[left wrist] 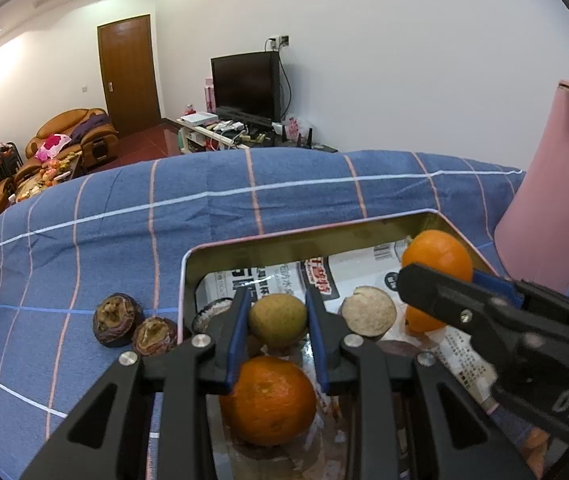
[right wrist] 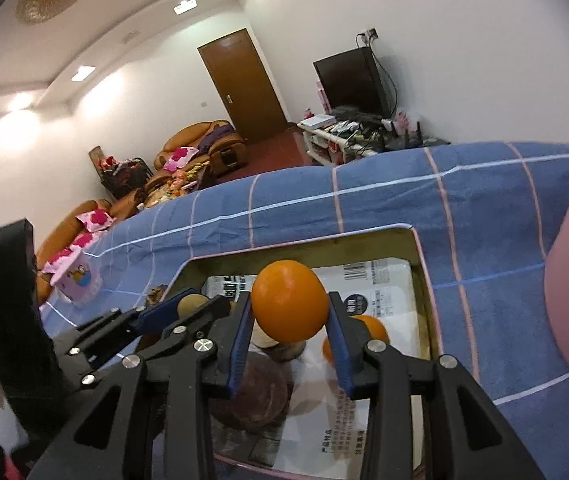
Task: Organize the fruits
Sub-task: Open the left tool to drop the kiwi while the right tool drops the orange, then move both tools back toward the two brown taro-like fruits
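The left gripper (left wrist: 277, 320) squeezes a small round green-brown fruit (left wrist: 277, 318) over the shiny metal tin (left wrist: 220, 246). The right gripper (right wrist: 290, 314) grips a round orange (right wrist: 289, 300) above it. Two dark wrinkled halves (left wrist: 134, 326) wait outside, to its left.

The letters "DAS" are read in white on the black body of the right gripper (left wrist: 436, 280); print on the paper lining (left wrist: 364, 268) is illegible.

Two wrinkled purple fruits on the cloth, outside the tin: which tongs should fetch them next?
Left. The purple fruits lie just left of the tin, beside the left tongs; the right tongs hang over the tin's right side. Both are loaded, green fruit and orange, so release first.
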`<action>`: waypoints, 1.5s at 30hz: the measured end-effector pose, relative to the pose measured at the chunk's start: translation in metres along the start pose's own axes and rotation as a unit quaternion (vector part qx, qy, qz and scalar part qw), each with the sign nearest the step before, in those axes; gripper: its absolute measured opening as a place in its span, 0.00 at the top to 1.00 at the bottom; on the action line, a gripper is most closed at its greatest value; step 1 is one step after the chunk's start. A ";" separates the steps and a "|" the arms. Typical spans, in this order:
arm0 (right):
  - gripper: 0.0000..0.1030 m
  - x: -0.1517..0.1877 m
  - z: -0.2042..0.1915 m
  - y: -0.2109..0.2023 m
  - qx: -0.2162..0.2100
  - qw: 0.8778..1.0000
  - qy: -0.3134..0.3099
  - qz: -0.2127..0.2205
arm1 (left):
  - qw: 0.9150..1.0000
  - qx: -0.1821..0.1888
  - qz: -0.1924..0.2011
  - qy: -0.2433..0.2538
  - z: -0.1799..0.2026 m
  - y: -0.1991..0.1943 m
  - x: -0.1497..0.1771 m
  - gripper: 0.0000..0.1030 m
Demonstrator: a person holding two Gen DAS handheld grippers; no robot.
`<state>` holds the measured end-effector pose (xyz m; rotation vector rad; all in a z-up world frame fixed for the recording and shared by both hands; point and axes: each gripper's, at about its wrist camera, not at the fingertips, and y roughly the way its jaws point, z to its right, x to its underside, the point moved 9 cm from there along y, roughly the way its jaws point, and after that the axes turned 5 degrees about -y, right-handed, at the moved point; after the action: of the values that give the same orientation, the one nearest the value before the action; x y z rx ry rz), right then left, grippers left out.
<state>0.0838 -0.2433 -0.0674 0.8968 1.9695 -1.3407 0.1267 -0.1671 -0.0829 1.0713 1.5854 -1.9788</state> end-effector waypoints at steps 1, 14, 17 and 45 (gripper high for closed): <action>0.62 -0.001 -0.001 -0.002 -0.005 1.000 0.004 0.005 | 1.000 0.000 -0.001 0.001 0.000 0.000 -0.001 0.72; 0.35 -0.020 0.010 -0.042 0.082 0.991 -0.015 0.106 | 0.996 -0.018 0.079 0.029 0.017 -0.030 -0.009 0.00; 0.35 -0.020 0.013 -0.047 0.132 0.984 -0.037 0.115 | 0.994 -0.030 0.101 0.034 0.015 -0.042 -0.013 0.00; 0.35 -0.001 -0.052 -0.030 0.157 0.980 -0.075 0.101 | 0.991 -0.117 0.067 -0.023 -0.119 -0.052 0.004 0.00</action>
<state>0.0557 -0.2021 -0.0339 1.0730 1.5334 -1.5735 0.1256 -0.0390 -0.0605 1.0032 1.6291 -1.6715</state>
